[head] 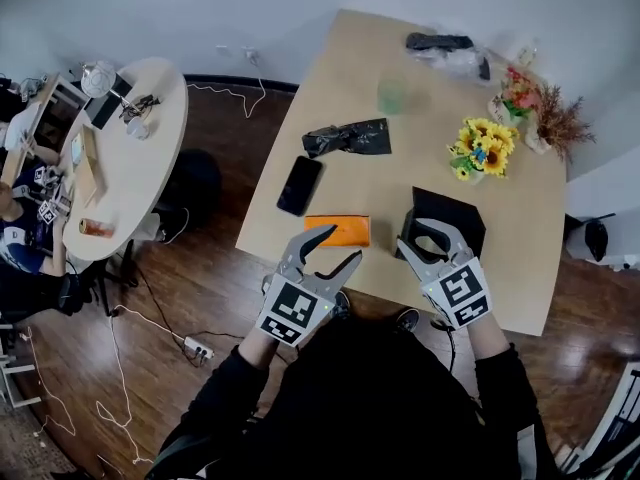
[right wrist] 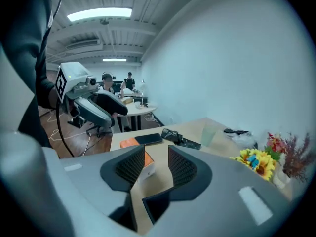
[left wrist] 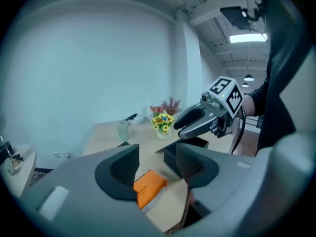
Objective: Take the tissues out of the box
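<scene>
An orange tissue pack (head: 337, 230) lies flat near the front edge of the wooden table (head: 350, 68). To its right stands an open black box (head: 447, 221). My left gripper (head: 340, 246) hovers at the table edge just in front of the pack, jaws apart with nothing between them. In the left gripper view the pack (left wrist: 150, 185) shows beyond the gap. My right gripper (head: 425, 240) hangs over the box's near side, also open and empty. In the right gripper view the pack (right wrist: 131, 142) lies past the jaws and the box's corner (right wrist: 158, 204) sits below them.
A black phone (head: 299, 185) and a crumpled black bag (head: 348, 137) lie behind the pack. A pale green cup (head: 392, 95), sunflowers (head: 483, 148) and dried flowers (head: 545, 118) stand at the back right. A round table (head: 130, 158) with seated people is at the left.
</scene>
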A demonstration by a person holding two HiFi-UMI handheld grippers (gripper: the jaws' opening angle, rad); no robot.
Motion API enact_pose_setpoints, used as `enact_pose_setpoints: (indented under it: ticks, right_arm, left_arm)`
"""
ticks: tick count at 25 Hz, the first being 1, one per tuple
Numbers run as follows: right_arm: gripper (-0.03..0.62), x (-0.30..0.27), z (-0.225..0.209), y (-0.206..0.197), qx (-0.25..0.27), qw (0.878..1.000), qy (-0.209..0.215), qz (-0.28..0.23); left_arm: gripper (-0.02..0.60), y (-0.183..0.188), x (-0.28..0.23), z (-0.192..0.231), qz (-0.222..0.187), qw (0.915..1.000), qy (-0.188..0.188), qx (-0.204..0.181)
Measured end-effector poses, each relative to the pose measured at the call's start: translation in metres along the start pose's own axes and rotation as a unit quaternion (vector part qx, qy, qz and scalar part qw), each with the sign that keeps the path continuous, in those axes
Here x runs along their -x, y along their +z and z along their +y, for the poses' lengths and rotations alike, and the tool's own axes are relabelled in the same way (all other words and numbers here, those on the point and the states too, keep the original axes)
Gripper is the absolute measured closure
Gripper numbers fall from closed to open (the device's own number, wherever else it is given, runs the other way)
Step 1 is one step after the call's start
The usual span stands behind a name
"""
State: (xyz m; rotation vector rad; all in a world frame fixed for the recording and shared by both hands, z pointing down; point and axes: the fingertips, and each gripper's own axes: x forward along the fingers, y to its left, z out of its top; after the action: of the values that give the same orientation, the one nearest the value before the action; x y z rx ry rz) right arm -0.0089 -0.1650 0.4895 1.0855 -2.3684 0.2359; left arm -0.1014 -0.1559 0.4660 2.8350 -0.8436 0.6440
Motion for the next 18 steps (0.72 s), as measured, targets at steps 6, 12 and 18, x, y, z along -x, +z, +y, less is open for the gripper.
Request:
enact_pose_setpoints:
  ticks: [6,12,18]
  right_arm:
    - [0.52,0.081,-0.035,0.015,-0.079,0.99,-0.079,-0.09]
    - [0.572,0.144,-0.053,0.017,-0.101,0.97,-0.154,-0.159]
    - [0.589,0.178,-0.066,0.02,-0.104,0.96,-0.179,-0.189]
  left_arm:
    - [0.427,0.057,-0.004,-0.052,-0.086,0.9948,0.0,0.054]
    - [0.45,0.067,-0.015,-0.091,-0.094,0.9927,-0.006,0.075]
    - [0.469,0.088,-0.004,-0.09,-0.117,0.9905,0.021,0.069]
